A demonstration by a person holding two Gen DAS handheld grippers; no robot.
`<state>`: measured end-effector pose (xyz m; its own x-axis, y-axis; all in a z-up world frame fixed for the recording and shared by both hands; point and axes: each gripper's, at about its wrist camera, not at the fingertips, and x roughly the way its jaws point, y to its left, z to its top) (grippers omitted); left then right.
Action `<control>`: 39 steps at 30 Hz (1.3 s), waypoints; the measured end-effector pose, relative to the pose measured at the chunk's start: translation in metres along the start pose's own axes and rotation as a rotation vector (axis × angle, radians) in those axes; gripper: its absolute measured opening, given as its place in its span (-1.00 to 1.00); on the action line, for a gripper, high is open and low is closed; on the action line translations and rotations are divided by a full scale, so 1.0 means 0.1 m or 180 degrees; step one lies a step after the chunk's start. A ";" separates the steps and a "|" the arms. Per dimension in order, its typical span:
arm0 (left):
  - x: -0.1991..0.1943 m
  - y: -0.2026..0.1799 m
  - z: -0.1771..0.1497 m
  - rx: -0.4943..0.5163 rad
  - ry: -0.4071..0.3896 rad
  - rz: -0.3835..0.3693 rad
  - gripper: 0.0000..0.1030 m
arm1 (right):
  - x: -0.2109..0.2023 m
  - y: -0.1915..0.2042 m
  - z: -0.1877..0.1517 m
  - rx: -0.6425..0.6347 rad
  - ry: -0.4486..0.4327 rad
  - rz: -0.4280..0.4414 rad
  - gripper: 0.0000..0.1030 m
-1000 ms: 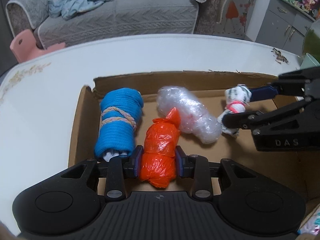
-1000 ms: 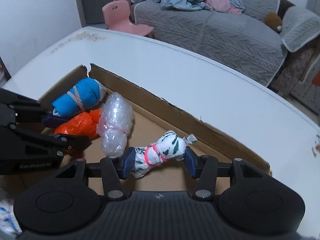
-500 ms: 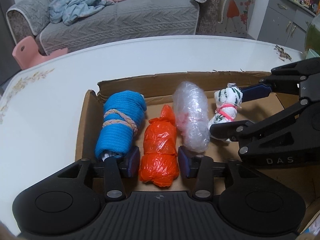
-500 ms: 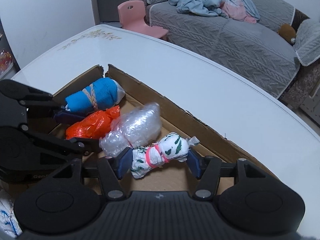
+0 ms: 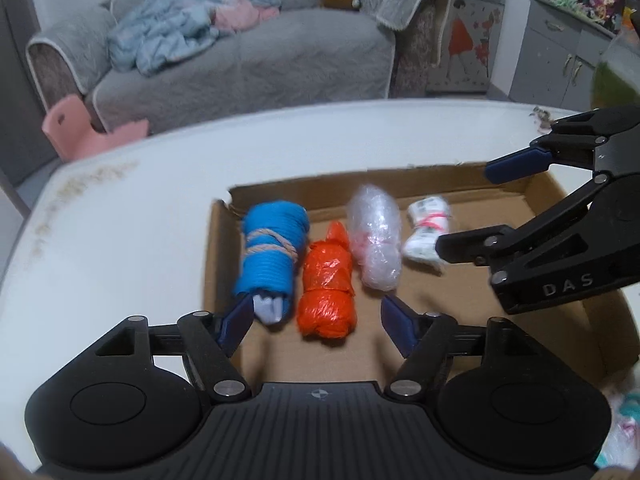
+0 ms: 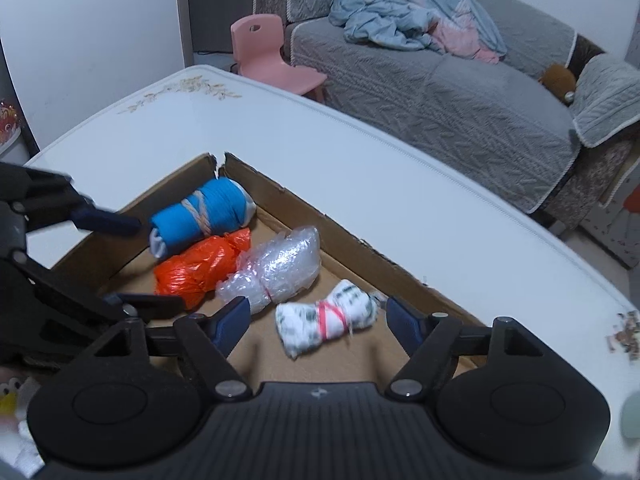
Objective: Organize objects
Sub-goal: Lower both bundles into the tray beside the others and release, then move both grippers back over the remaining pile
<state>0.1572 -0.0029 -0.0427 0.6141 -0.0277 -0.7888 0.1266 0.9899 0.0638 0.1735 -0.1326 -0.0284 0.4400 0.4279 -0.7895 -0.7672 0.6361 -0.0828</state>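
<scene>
- The left claw (image 5: pixel 316 320) stands wide, holding nothing; its blue pads flank the near ends of the blue roll (image 5: pixel 272 248) and the orange bag (image 5: pixel 328 284), both lying loose in the box (image 5: pixel 218 256).
- The right claw (image 6: pixel 318 320) is wide too, empty, its pads either side of the white bundle (image 6: pixel 326 322), which lies flat on the box floor.
- I judge both claws open because their loads are set down; four bundles lie side by side in a row, which looks like the tidy order the task wants.
- From the box's left wall inward: blue roll, orange bag, bubble wrap (image 5: pixel 374 240), white bundle. The first three touch or nearly so; the white one sits a little apart, near the back wall.
- Blue roll: ribbed knit cloth, bound with tan cord, a pale end poking out.
- Orange bag: thin crinkled plastic, knotted at the far end.
- Bubble wrap: clear, lumpy, tied at the waist.
- White bundle: soft printed cloth cinched by a pink band.
- The box is plain brown card, low-walled, with a torn far-left corner, on a glossy white table (image 6: pixel 360 152).
</scene>
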 end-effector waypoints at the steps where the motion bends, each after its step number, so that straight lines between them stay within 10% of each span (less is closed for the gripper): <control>1: -0.09 0.01 -0.02 -0.0020 -0.0020 -0.0013 0.47 | -0.08 0.02 -0.01 0.0003 -0.0006 -0.0043 0.45; 17: -1.47 -0.07 -0.71 0.0027 -0.0278 -0.0017 0.58 | -1.33 0.80 -0.41 0.0159 -0.0038 -0.0793 0.69; 39: -1.82 -0.10 -1.38 0.0008 -0.0138 -0.0080 0.57 | -1.60 1.31 -0.97 0.0138 0.0082 -0.0890 0.69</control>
<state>-0.0639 0.0112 0.0160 0.6440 -0.0586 -0.7628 0.1443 0.9885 0.0459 -0.0431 -0.1799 0.0277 0.6194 0.2157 -0.7549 -0.5966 0.7544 -0.2739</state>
